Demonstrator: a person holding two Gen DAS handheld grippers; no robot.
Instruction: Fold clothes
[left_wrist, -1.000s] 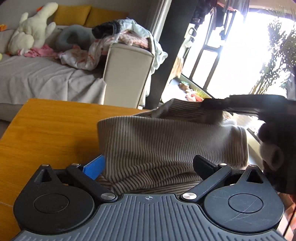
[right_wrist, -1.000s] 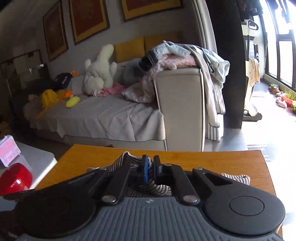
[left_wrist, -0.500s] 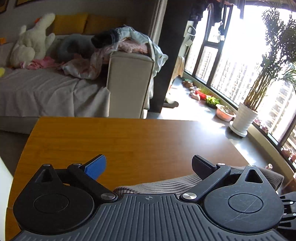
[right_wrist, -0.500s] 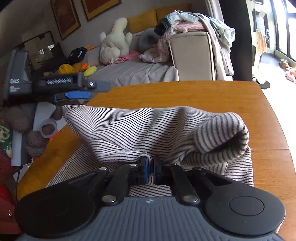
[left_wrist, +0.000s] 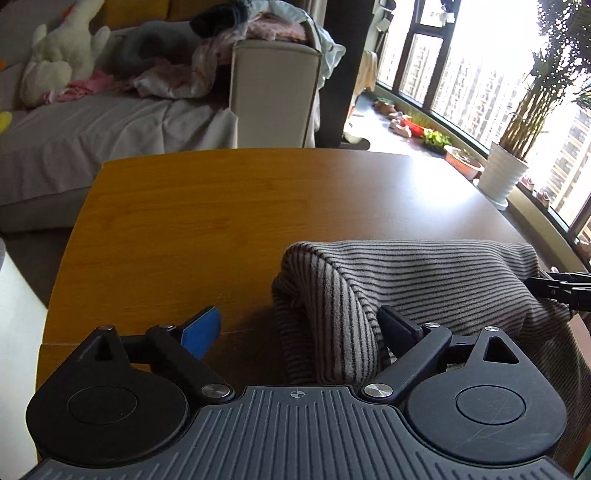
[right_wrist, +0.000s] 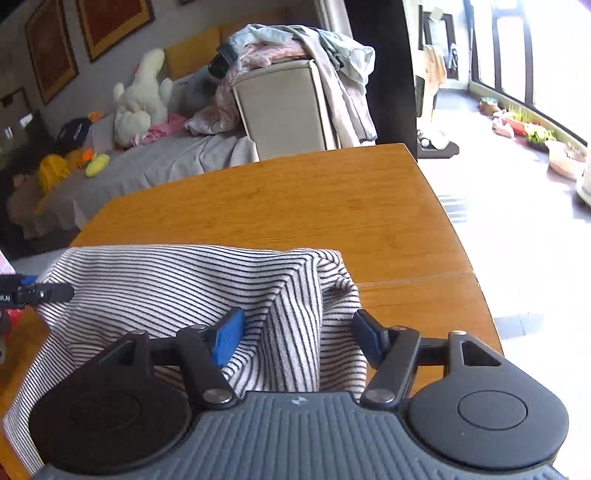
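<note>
Since the striped top (right_wrist: 177, 284) lies doubled over on the wooden table (right_wrist: 295, 206), I think one fold is made. Next I should pinch an edge again and fold it smaller. My right gripper (right_wrist: 295, 338) sits low over one end, fingers spread wide. My left gripper (left_wrist: 299, 326) sits low at the other end, spread too, holding nothing.
</note>
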